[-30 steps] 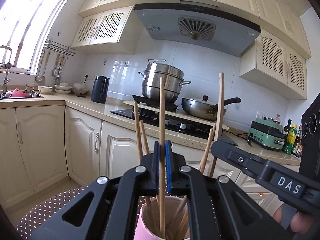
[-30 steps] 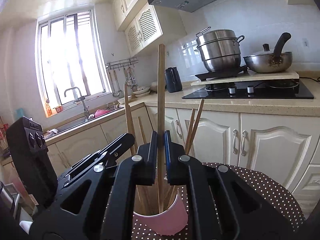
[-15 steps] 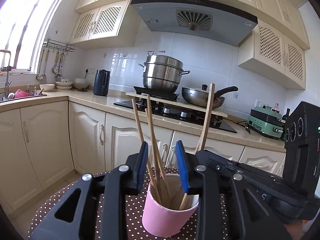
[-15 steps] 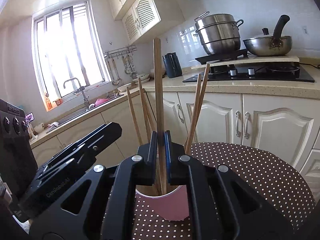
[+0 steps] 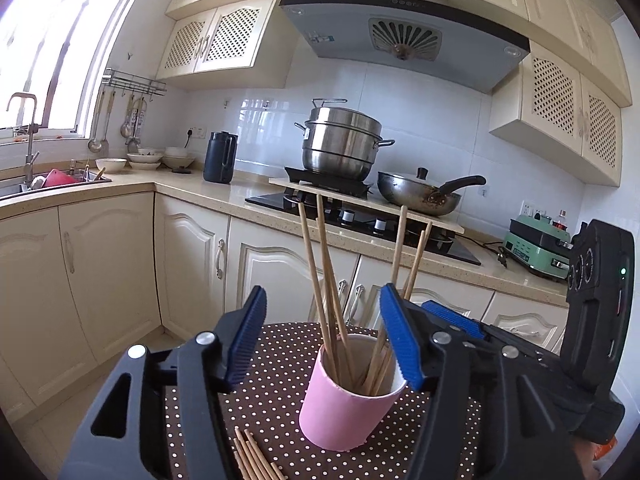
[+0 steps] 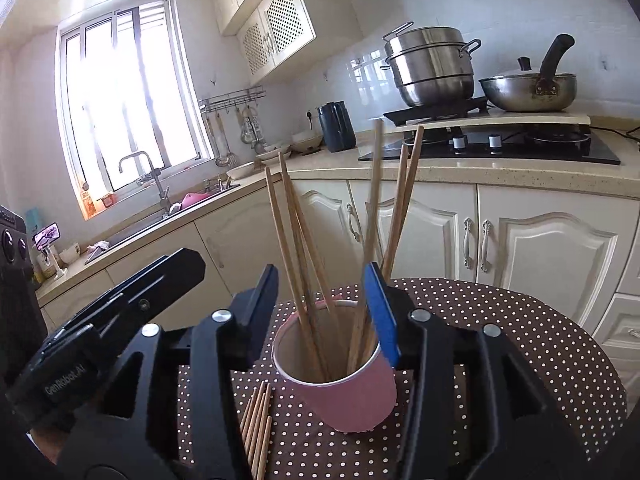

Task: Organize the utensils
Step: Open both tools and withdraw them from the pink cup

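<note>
A pink cup [image 5: 344,412] stands on the brown polka-dot table [image 5: 280,392] and holds several wooden chopsticks [image 5: 324,280] leaning left and right. My left gripper [image 5: 322,338] is open and empty, its jaws either side of the cup from above. In the right wrist view the cup [image 6: 348,392] holds the chopsticks [image 6: 296,240], and my right gripper [image 6: 326,312] is open and empty just above it. More loose chopsticks lie on the table by the cup [image 5: 252,460] and show in the right wrist view [image 6: 256,420]. The other gripper's body shows in each view.
Cream kitchen cabinets [image 5: 112,264] and a counter run behind the table. A steel steamer pot [image 5: 340,144] and a wok [image 5: 420,196] sit on the stove. A dark kettle [image 5: 219,157] and a sink [image 6: 160,216] are further left.
Both grippers let go of their chopsticks into the cup and opened wide. Both have drawn back and up from the cup.
</note>
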### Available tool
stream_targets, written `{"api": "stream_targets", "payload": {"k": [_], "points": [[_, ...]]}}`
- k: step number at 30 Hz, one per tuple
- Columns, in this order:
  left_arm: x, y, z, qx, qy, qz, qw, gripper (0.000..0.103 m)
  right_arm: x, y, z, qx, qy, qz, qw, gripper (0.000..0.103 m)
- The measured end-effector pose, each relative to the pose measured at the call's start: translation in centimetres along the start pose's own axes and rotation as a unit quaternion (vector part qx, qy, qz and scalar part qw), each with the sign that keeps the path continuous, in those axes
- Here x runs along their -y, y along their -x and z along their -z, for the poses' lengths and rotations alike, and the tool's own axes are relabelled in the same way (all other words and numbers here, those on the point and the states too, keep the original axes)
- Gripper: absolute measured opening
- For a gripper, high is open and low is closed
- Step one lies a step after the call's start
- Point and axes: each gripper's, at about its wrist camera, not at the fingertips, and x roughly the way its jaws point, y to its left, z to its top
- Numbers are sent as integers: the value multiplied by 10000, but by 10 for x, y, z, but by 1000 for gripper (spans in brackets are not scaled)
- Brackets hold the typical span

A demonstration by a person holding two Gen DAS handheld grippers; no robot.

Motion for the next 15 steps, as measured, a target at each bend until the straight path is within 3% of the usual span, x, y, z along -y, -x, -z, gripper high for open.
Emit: {"api": "stream_targets", "payload": {"k": [15], "points": [[-14, 46, -8, 48, 157, -123, 9998, 69, -25, 34, -7, 126, 115, 35, 9998, 52]]}}
